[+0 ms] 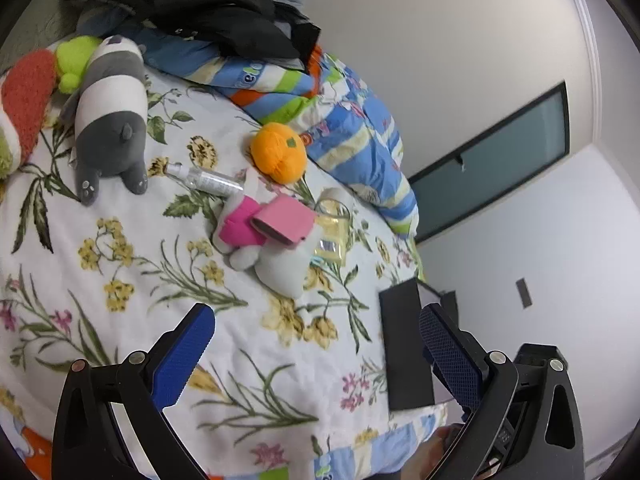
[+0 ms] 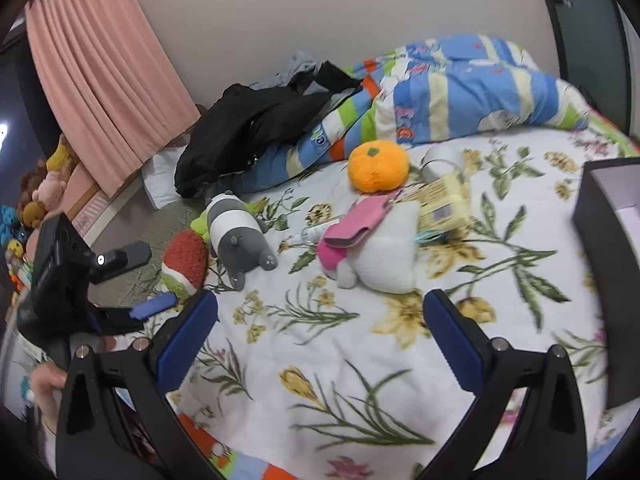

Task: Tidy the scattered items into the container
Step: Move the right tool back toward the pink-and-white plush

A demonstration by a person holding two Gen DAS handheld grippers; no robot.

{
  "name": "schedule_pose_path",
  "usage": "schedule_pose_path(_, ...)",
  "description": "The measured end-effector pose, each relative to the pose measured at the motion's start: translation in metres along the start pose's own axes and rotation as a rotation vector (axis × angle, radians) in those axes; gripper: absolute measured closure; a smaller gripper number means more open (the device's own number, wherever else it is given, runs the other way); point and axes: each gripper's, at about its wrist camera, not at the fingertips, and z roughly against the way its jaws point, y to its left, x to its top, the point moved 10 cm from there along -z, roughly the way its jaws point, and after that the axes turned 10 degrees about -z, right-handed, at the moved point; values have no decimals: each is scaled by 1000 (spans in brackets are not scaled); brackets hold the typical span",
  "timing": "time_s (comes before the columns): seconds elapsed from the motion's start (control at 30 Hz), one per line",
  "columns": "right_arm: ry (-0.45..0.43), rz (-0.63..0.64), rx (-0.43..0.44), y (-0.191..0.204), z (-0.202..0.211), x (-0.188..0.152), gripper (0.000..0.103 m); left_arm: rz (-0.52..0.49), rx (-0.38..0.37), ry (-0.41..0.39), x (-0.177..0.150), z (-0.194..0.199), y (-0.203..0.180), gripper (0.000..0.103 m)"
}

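Flowered bedding (image 2: 320, 360) covers the bed where the scattered things lie, with a striped blue quilt (image 2: 460, 92) and dark clothes (image 2: 260, 120) bunched against the wall behind them and a pink curtain (image 2: 104, 64) off to the left. An orange plush tangerine (image 2: 378, 166) sits near the quilt; just in front of it a white plush toy with a pink part (image 2: 380, 256) carries a pink case (image 2: 354, 224) on top, and a yellow packet (image 2: 444, 200) touches its far side. A clear small bottle (image 1: 204, 178) lies between this pile and the grey-and-white plush animal (image 2: 236, 232), beside a red and green plush (image 2: 184, 260). A dark box, the container (image 2: 608, 216), stands at the bed's right edge, well apart from the toys. The left gripper (image 1: 316, 356) hangs released, jaws wide and empty, above the bedding; the right gripper (image 2: 320, 340) is likewise spread with nothing between its pads.
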Motion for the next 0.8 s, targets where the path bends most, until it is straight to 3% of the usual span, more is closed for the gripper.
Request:
schedule_pose_path(0.13, 27, -42, 28, -1, -27, 8, 0, 13, -28, -26, 13, -11, 16, 1)
schedule_pose_path(0.47, 156, -320, 207, -33, -96, 24, 4, 98, -185, 75, 26, -87, 24, 1)
schedule_pose_path(0.8, 222, -424, 251, -57, -160, 35, 8, 128, -208, 151, 36, -161, 37, 1)
